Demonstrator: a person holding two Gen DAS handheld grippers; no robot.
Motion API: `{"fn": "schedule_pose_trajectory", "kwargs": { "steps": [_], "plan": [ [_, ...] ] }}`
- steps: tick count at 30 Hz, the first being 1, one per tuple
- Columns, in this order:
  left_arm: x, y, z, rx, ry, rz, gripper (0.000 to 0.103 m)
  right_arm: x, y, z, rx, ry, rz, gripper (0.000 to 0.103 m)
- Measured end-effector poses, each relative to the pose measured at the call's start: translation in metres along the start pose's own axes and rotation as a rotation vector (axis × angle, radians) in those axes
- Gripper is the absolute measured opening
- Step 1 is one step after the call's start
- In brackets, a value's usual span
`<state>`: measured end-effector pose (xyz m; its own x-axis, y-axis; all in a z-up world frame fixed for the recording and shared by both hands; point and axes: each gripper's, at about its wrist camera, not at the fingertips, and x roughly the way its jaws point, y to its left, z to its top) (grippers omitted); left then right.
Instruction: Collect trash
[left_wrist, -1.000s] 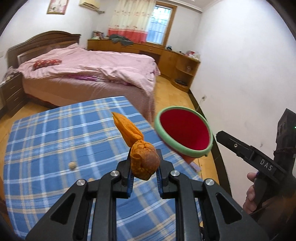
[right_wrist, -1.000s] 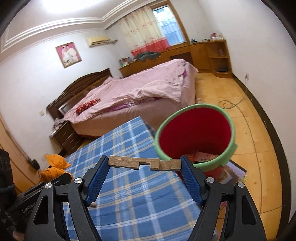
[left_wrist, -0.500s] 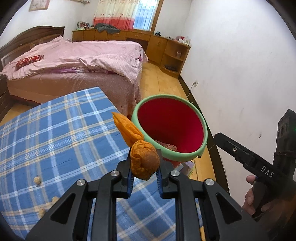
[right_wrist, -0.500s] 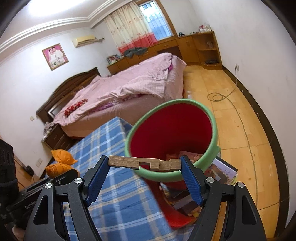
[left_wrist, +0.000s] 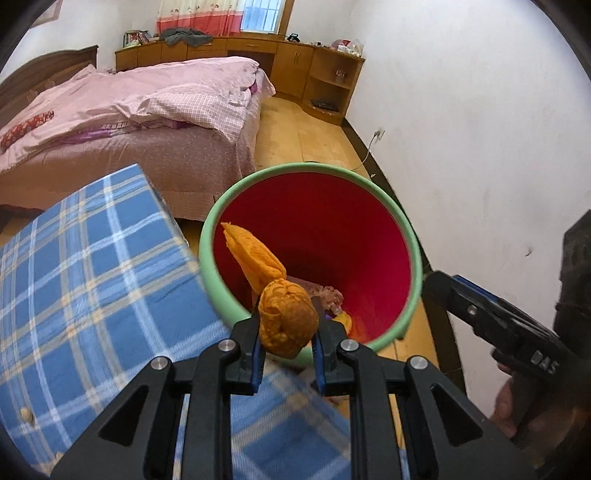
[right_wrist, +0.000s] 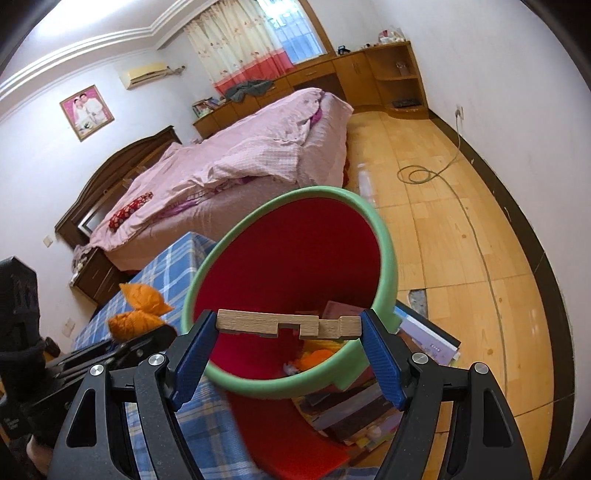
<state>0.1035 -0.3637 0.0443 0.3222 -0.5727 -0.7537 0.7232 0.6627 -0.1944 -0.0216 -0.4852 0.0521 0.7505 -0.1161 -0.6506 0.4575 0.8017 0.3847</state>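
Observation:
My left gripper (left_wrist: 288, 328) is shut on an orange peel (left_wrist: 286, 321), whose long strip sticks up over the mouth of a red bin with a green rim (left_wrist: 312, 171). The same peel (right_wrist: 138, 312) shows at the left in the right wrist view. My right gripper (right_wrist: 290, 326) is shut on a notched wooden stick (right_wrist: 258, 321), held crosswise by its two ends above the near side of the bin (right_wrist: 386, 251). Scraps of trash (right_wrist: 317, 356) lie at the bin's bottom. The right gripper's body (left_wrist: 491, 317) reaches in from the right in the left wrist view.
A table with a blue plaid cloth (left_wrist: 92, 266) stands just left of the bin, with a small crumb (left_wrist: 25, 413) on it. Books (right_wrist: 424, 336) lie on the wooden floor beside the bin. A bed with pink covers (left_wrist: 147, 107) is behind. A cable (right_wrist: 417, 173) lies on the floor.
Both grippers have moved toward the bin and lower, so it now fills the middle of both views. The peel and the stick have gone from above the table to above the bin's mouth.

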Motion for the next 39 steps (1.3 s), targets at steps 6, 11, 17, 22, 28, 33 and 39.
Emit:
{"fn": "schedule_pose_trajectory", "kwargs": {
  "steps": [6,11,17,22,28,33,39],
  "plan": [
    [0.022,-0.005,0.006,0.016,0.022,0.051,0.047,0.010,-0.011,0.007,-0.006,0.006,-0.002,0.078],
    [0.027,-0.001,0.003,0.002,0.030,0.067,0.052,0.021,-0.013,0.013,-0.017,0.009,0.008,0.078],
    [0.019,0.017,-0.003,-0.058,0.022,0.098,0.052,0.037,-0.009,0.016,-0.031,0.020,0.013,0.079],
    [0.011,0.036,-0.007,-0.115,0.026,0.129,0.052,0.047,-0.004,0.013,-0.027,0.028,0.024,0.082],
    [-0.012,0.049,-0.013,-0.141,0.003,0.143,0.052,0.042,0.005,0.008,-0.028,0.018,0.039,0.083],
    [-0.039,0.056,-0.019,-0.164,-0.038,0.151,0.052,0.021,0.023,-0.001,-0.063,-0.017,0.049,0.083],
    [-0.078,0.066,-0.035,-0.192,-0.084,0.171,0.052,0.001,0.045,-0.014,-0.090,-0.026,0.075,0.083]
  ]
}}
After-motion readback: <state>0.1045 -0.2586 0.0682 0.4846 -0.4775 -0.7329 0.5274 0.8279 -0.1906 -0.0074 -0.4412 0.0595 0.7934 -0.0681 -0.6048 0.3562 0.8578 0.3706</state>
